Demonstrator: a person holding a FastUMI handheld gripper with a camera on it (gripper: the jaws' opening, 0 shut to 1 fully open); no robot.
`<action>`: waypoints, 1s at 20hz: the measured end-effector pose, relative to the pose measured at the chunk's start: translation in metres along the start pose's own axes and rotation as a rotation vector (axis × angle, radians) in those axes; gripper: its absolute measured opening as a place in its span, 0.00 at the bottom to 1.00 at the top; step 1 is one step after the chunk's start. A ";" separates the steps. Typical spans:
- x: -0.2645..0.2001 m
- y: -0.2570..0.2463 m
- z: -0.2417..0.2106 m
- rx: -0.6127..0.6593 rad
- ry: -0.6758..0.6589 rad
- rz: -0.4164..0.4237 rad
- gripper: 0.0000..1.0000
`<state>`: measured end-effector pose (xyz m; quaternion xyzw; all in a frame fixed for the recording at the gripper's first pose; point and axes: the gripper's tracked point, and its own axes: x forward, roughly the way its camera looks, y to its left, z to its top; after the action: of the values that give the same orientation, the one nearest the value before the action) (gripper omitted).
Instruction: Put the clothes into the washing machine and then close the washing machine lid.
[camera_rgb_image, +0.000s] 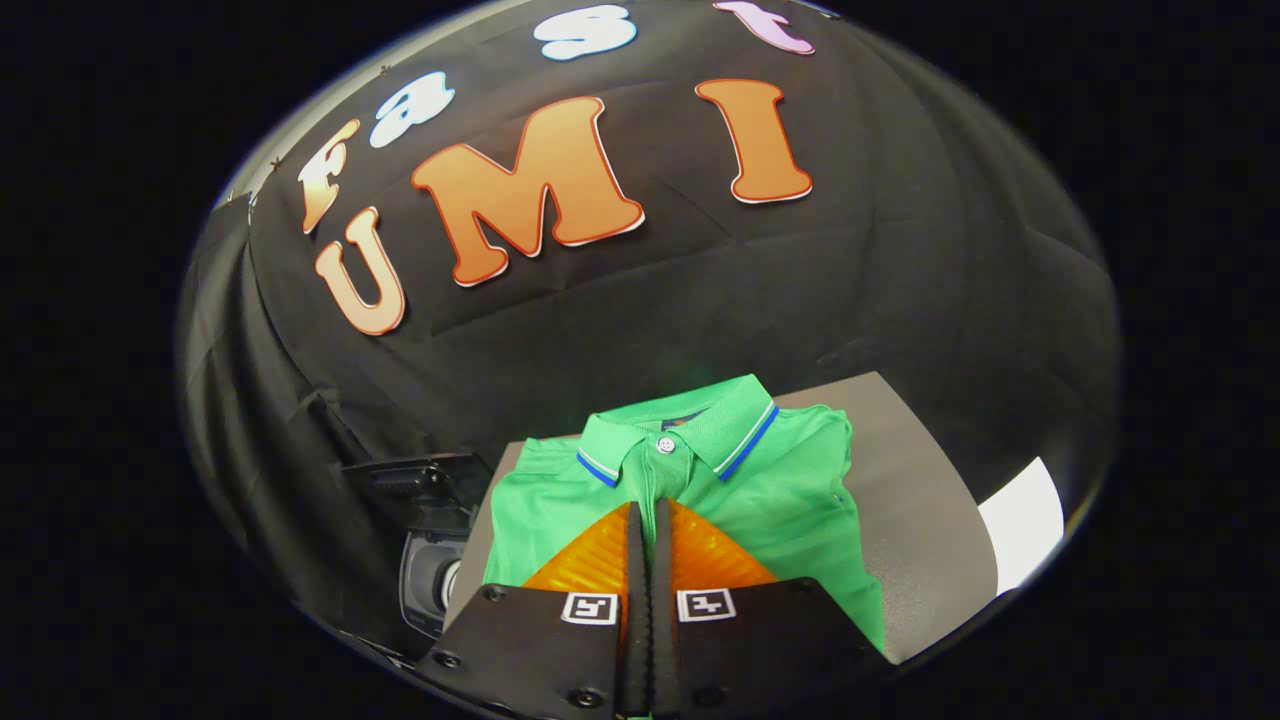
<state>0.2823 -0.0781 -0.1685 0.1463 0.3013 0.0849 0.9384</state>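
A green polo shirt (780, 500) with a blue-and-white trimmed collar lies folded flat on a grey table top (910, 520). My gripper (648, 508) is shut, its two fingers pressed together over the shirt's button placket, tips just short of the collar button. Whether any cloth is pinched between them I cannot tell. Left of the table, lower down, stands a small washing machine (430, 575) with a round pale drum opening and a dark lid (415, 478) raised above it; my fingers hide part of it.
A white sheet (1022, 525) lies at the table's right corner. The black cloth wall hangs close behind the table and wraps round on the left.
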 end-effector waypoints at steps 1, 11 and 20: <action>-0.002 0.001 0.005 -0.002 -0.018 0.003 0.08; -0.055 0.077 0.053 -0.099 -0.208 0.035 0.08; -0.109 0.207 0.053 -0.103 -0.295 0.089 0.08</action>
<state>0.2109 0.0787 -0.0010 0.1221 0.1488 0.1193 0.9740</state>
